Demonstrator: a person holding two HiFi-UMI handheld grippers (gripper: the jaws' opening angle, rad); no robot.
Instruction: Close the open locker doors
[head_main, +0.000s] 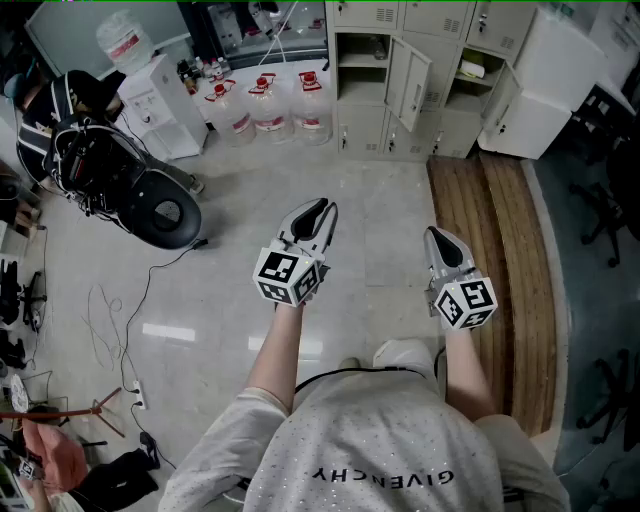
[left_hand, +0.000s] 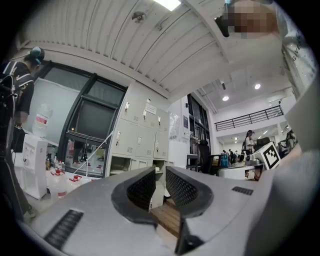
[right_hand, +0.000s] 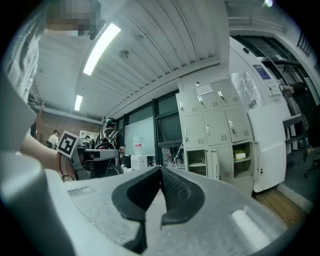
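A bank of pale grey lockers (head_main: 420, 70) stands across the room at the far wall. Two lower doors hang open: one door (head_main: 411, 87) in the middle and another door (head_main: 497, 95) at the right, with shelves showing behind them. Both grippers are held level well short of the lockers, over the floor. My left gripper (head_main: 322, 206) (left_hand: 160, 172) has a narrow gap between its pads and nothing in it. My right gripper (head_main: 437, 232) (right_hand: 160, 170) is shut and empty. The lockers (left_hand: 140, 140) (right_hand: 215, 125) show ahead in both gripper views.
Water jugs (head_main: 265, 105) and a white water dispenser (head_main: 160, 110) stand left of the lockers. A black scooter (head_main: 120, 175) is parked at the left, with cables (head_main: 110, 310) on the floor. A wooden platform (head_main: 500, 260) runs along the right, beside a white cabinet (head_main: 545, 85).
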